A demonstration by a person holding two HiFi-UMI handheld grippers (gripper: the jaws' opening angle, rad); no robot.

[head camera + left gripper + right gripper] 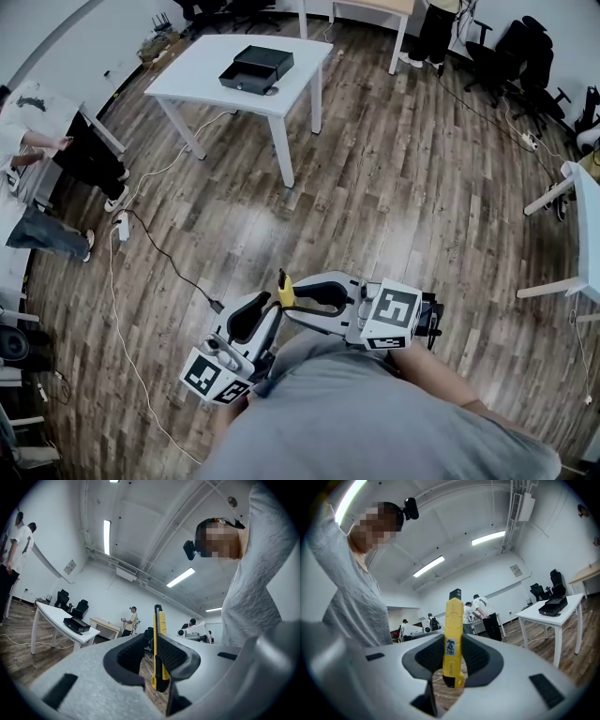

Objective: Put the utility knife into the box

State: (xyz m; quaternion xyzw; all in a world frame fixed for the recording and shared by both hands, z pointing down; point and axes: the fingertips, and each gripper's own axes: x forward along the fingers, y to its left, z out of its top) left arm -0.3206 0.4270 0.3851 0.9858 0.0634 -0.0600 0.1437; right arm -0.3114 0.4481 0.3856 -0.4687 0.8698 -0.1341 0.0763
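A yellow utility knife stands upright between my two grippers, close in front of the person's body. My right gripper is shut on it: in the right gripper view both pads press the knife at its narrow edges. My left gripper meets it from the left. In the left gripper view the knife shows edge-on against one pad, with a gap to the other pad. The black box lies far off on a white table.
Cables trail over the wooden floor between me and the table. People stand at the left. Office chairs are at the back right, and another white table edge is at the right.
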